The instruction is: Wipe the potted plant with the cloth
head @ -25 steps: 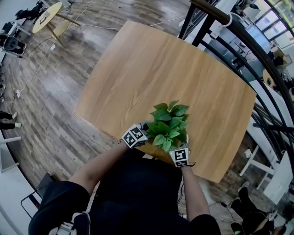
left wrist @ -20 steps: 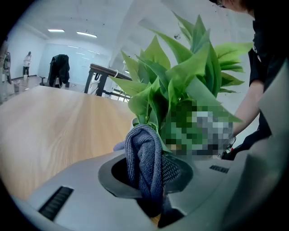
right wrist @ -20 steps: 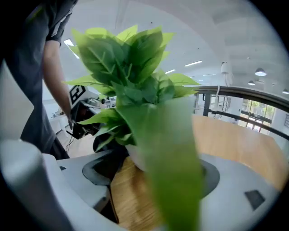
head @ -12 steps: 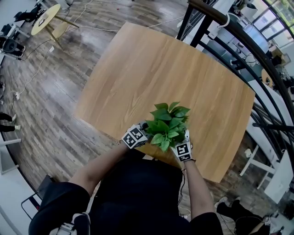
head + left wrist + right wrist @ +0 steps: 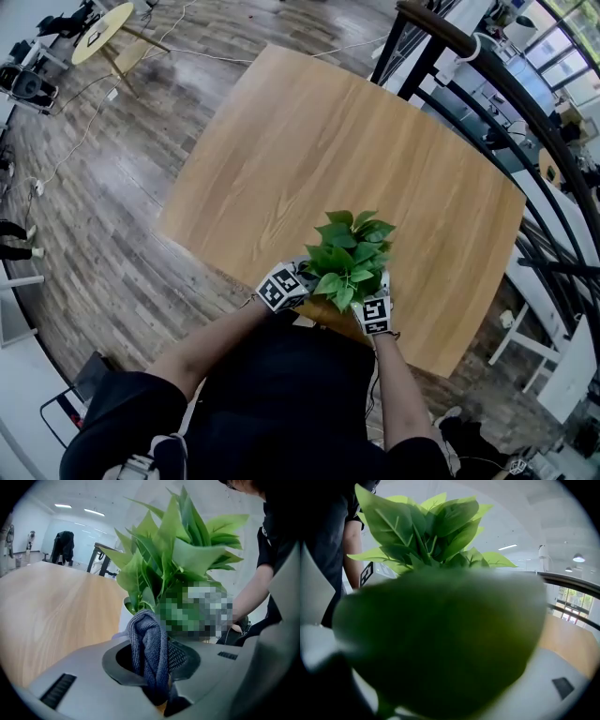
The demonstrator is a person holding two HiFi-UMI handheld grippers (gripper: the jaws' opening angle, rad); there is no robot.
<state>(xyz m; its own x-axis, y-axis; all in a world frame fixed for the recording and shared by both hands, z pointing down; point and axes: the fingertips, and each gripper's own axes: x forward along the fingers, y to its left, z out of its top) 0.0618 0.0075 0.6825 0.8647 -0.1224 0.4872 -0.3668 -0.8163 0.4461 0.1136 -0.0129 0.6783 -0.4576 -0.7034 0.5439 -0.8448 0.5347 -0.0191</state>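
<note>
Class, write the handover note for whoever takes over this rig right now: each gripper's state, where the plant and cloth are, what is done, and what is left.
Left gripper: shut on the grey cloth, close beside the white pot.
Right gripper: at the plant's near right side. A blurred leaf fills its view, so the jaws cannot be read.
Potted plant: upright near the wooden table's front edge.
Done: cloth picked up and brought to the plant.
Left: wipe the leaves. How much is wiped already does not show.

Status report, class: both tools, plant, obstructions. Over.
Left tool shut on cloth. Right tool: state unclear, leaf masking jaws. Potted plant upright near table edge.
</note>
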